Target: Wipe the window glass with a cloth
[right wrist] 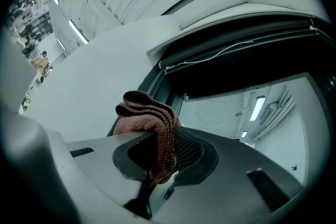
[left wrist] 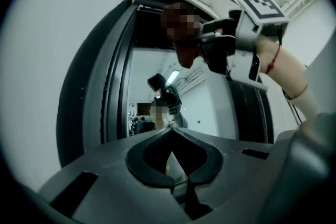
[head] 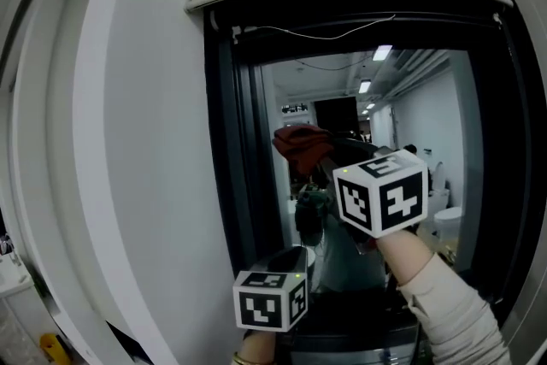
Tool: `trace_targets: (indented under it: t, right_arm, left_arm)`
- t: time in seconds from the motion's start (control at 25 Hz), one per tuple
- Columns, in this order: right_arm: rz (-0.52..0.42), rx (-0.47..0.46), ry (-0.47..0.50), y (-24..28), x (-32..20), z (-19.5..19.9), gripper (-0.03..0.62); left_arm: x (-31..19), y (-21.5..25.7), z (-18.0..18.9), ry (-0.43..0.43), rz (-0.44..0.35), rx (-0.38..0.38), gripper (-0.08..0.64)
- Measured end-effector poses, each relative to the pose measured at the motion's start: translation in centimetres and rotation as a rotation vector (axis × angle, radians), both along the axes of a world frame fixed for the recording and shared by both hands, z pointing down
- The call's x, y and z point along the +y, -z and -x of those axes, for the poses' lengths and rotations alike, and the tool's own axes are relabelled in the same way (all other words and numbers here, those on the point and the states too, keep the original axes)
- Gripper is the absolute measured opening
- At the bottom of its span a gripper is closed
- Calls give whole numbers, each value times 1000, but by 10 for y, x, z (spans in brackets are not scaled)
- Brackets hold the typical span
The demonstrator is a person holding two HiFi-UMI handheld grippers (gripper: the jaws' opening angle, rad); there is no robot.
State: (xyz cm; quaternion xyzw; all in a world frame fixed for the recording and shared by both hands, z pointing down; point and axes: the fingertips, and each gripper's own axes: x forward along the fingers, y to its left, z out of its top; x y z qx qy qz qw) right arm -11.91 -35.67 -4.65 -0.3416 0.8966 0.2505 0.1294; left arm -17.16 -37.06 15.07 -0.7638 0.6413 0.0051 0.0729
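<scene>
The right gripper (right wrist: 160, 161) has its jaws clamped on the bunched red-brown cloth (right wrist: 151, 122) and holds it up before the window glass (head: 414, 120), near the pane's left edge by the dark frame (head: 224, 141). Whether it presses on the pane I cannot tell. The left gripper (left wrist: 176, 166) hangs lower, jaws together on nothing. No wiped patch shows, so most of the glass probably remains to do.

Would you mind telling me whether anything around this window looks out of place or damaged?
A thin wire sags loosely across the top of the window, as if unfastened. Otherwise nothing stands out.
</scene>
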Motion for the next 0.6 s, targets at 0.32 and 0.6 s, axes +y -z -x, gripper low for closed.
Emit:
trace_targets:
  t: [0.32,0.6]
  right_arm:
    - [21,-26,-62,70,-31,26,51]
    - [55,-25,-105,82,-60,38,51]
  left_arm:
    - [-15,11,12,10,-25,-10,3]
    - [-24,6,21,13,-23,-6,3]
